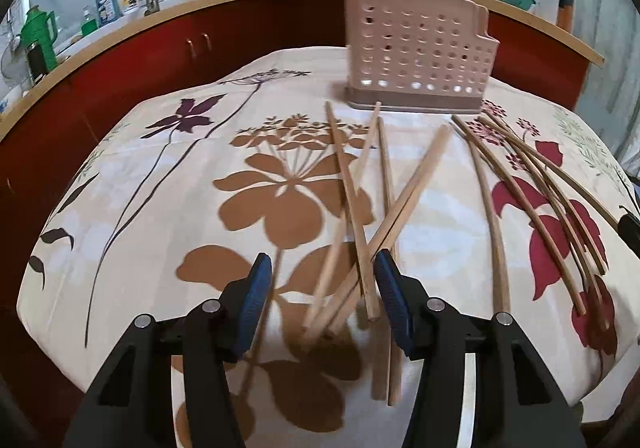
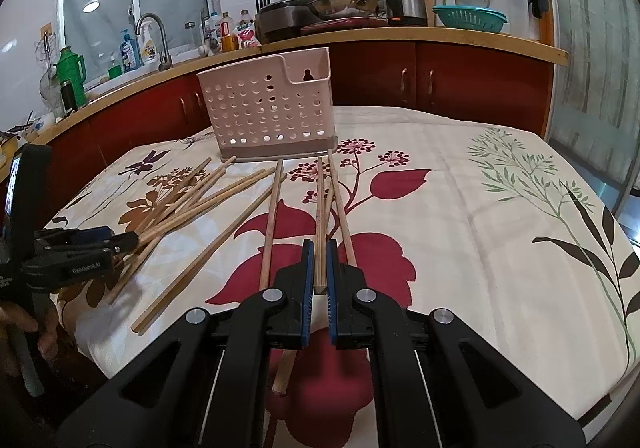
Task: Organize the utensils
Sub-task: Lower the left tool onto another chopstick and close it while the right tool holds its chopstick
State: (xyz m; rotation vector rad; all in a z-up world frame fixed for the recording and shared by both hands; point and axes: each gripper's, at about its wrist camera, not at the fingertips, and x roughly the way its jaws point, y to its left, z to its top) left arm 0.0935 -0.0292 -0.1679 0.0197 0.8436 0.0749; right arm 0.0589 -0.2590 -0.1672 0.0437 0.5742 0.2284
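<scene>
Left wrist view: left hand-held gripper [image 1: 322, 268], jaws spread wide, blue pads [image 1: 256, 302] either side of a crossed heap of pale wooden chopsticks [image 1: 352, 216] lying on the bench; whether a pad touches any stick cannot be told. Bench covering: cream floral tablecloth [image 1: 160, 208] with brown, purple and red flower prints. Second lot: darker, thinner chopsticks [image 1: 532, 184], fanned out on the red flower print to the right of the pale heap, apart from it. Utensil holder [image 1: 416, 52]: pink perforated plastic on a darker base, upright at the far edge of the cloth, just beyond the far tips of the sticks; no contents visible through the holes. Right wrist view: right hand-held gripper [image 2: 319, 248], jaws nearly together, clamped on a single chopstick [image 2: 320, 216] that runs straight ahead between the pads toward the holder, its near end sitting between the pads. Loose sticks lie just beside the held one on either side, on the red print. Same view, far left: the left hand-held gripper seen side-on over the pale heap. Background: kitchen counter [image 2: 360, 34] with red cabinet doors, sink faucet [image 2: 154, 32], steel electric kettle [image 2: 404, 0], teal colander [image 2: 470, 18], green thermos jug [image 2: 72, 72].
</scene>
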